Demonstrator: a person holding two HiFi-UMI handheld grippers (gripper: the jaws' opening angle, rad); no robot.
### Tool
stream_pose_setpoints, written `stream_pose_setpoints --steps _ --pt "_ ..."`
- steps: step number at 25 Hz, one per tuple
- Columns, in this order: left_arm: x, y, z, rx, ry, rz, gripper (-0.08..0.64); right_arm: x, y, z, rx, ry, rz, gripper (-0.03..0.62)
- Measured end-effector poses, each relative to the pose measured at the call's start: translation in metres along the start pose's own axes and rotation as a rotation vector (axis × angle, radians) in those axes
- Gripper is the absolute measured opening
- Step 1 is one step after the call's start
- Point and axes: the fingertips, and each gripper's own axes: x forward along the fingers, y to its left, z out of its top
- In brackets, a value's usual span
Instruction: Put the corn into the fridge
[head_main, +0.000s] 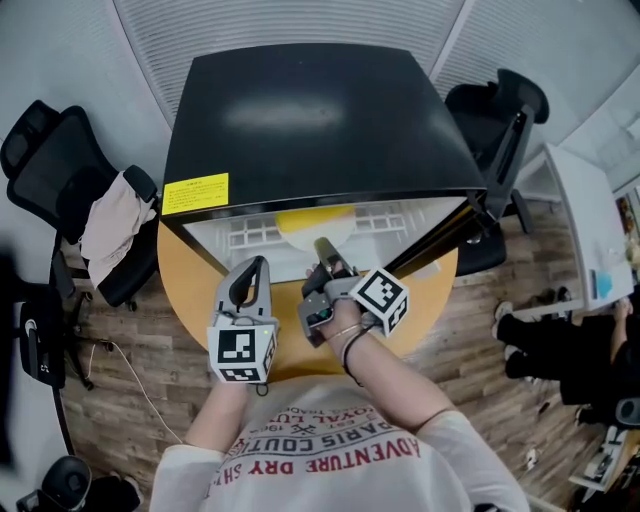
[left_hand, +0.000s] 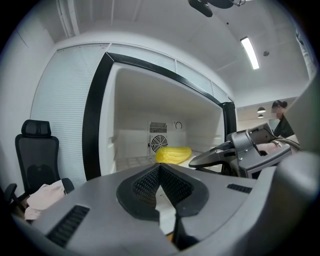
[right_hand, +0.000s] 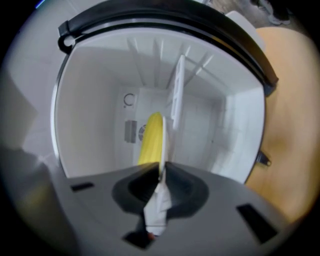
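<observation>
Yellow corn (head_main: 312, 225) is seen lying inside the fridge (head_main: 310, 110), on its white floor, close to the back wall. The fridge door is open, so the task is judged as almost done or done.

The right gripper (head_main: 325, 248) is held at the mouth of the fridge, pointed at the corn but apart from it. Its fingers are pressed together and nothing is between them. The left gripper (head_main: 258, 265) is held just outside the fridge, over the wooden table (head_main: 190, 300). Its fingers are also pressed together on nothing.

The corn is judged to be light and stiff, with a rounded and perhaps slippery skin, so it could roll inside the fridge if it is pushed. If it must be taken again, it should be gripped across its thick middle, not at the narrow ends. Whether it is real or plastic cannot be told.
</observation>
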Motion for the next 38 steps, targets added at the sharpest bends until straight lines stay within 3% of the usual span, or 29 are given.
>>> stream_pose_setpoints --steps 9,16,19,22,24,26,28,30,32,38 --pt "0.002 -0.002 0.000 -0.007 0.000 -0.013 0.025 0.008 -0.001 -0.003 0.041 0.023 0.029 0.064" --pt "0.001 -0.010 -0.003 0.008 0.014 -0.020 0.025 -0.001 -0.004 -0.010 0.012 0.072 0.027 0.107" --pt "-0.001 -0.012 -0.005 -0.008 0.019 -0.023 0.025 -0.015 0.000 -0.022 -0.058 0.125 0.062 0.095" --pt "-0.002 -0.012 -0.008 -0.024 0.018 -0.015 0.025 -0.027 -0.004 -0.038 -0.228 0.199 0.067 0.044" --pt "-0.004 -0.013 -0.010 -0.026 0.018 -0.011 0.025 -0.032 -0.002 -0.044 -0.418 0.226 0.107 0.035" --pt "-0.006 -0.015 -0.011 -0.024 0.022 -0.011 0.025 -0.037 0.005 -0.045 -0.731 0.229 0.137 0.035" --pt "-0.008 -0.019 -0.012 -0.024 0.024 -0.018 0.025 -0.044 0.013 -0.046 -1.112 0.212 0.133 0.032" --pt "-0.009 -0.024 -0.014 -0.017 0.024 -0.033 0.025 -0.051 0.023 -0.045 -1.401 0.175 0.136 0.030" --pt "-0.008 -0.031 -0.016 0.001 0.025 -0.055 0.025 -0.056 0.033 -0.042 -1.540 0.130 0.143 0.028" --pt "-0.009 -0.043 -0.006 0.045 -0.008 -0.087 0.025 -0.066 0.054 -0.029 -1.731 0.008 0.175 0.028"
